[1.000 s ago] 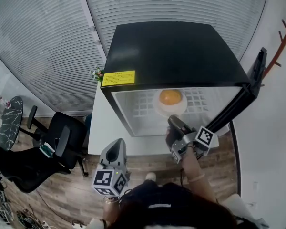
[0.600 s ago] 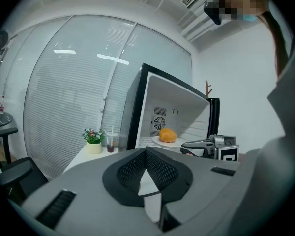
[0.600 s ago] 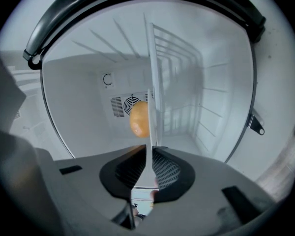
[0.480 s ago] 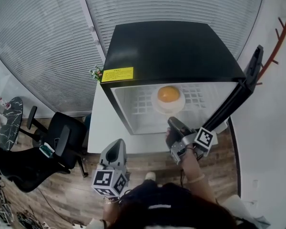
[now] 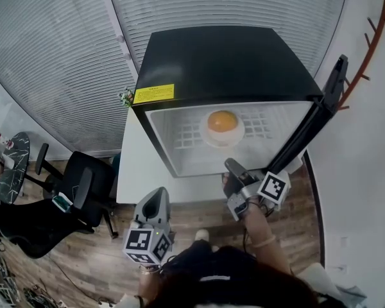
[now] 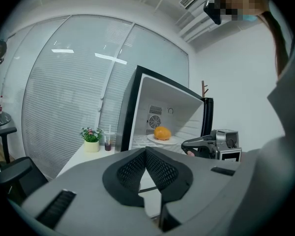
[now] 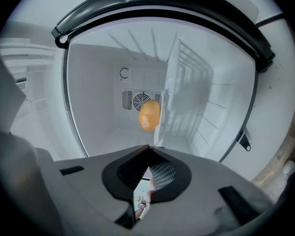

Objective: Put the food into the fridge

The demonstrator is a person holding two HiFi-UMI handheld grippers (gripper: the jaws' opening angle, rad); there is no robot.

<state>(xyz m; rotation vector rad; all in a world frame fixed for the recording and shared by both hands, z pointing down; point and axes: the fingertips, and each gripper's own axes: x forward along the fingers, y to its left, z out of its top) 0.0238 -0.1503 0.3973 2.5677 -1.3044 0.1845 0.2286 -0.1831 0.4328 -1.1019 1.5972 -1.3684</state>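
Orange food (image 5: 222,120): light, roundish, may roll; take the plate (image 5: 226,142) rim instead.
Right claw (image 5: 230,167): just closed, empty, food ahead.
Left claw (image 5: 156,196): together, empty.

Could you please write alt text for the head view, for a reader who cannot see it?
An open black fridge holds an orange food item on a white plate on its wire shelf. In front of it the right gripper has just closed its jaws on nothing; the left gripper hangs lower, also shut.
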